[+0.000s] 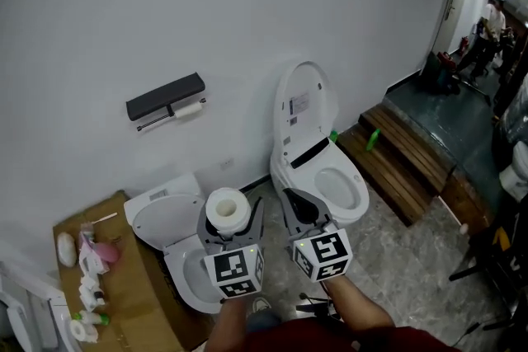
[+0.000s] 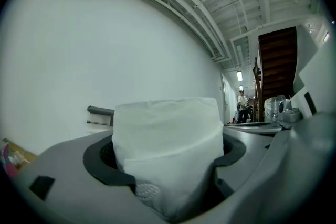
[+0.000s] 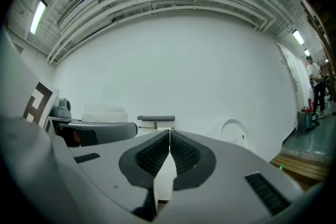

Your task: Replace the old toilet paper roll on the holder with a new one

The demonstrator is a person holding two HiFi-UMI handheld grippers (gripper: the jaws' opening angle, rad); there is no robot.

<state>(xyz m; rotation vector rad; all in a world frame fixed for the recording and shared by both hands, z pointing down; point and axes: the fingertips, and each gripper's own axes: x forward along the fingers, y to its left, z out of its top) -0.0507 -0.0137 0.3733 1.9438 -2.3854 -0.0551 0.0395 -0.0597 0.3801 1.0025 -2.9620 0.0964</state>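
Note:
A black holder (image 1: 165,105) is fixed to the white wall, with a thin, nearly used-up roll (image 1: 189,109) hanging under its right end. My left gripper (image 1: 228,220) is shut on a full white toilet paper roll (image 1: 228,209), which stands upright between its jaws. That roll (image 2: 168,147) fills the left gripper view, and the holder (image 2: 101,111) shows far behind it. My right gripper (image 1: 299,206) is just to the right, shut and empty, with its pads (image 3: 157,155) pressed together. It faces the holder (image 3: 156,119) from a distance.
A white toilet (image 1: 318,171) with its lid up stands at the wall to the right. A second toilet bowl (image 1: 175,247) lies below the grippers. A cardboard box (image 1: 124,293) with small items is at the left, wooden steps (image 1: 404,161) at the right. People stand in the far corridor.

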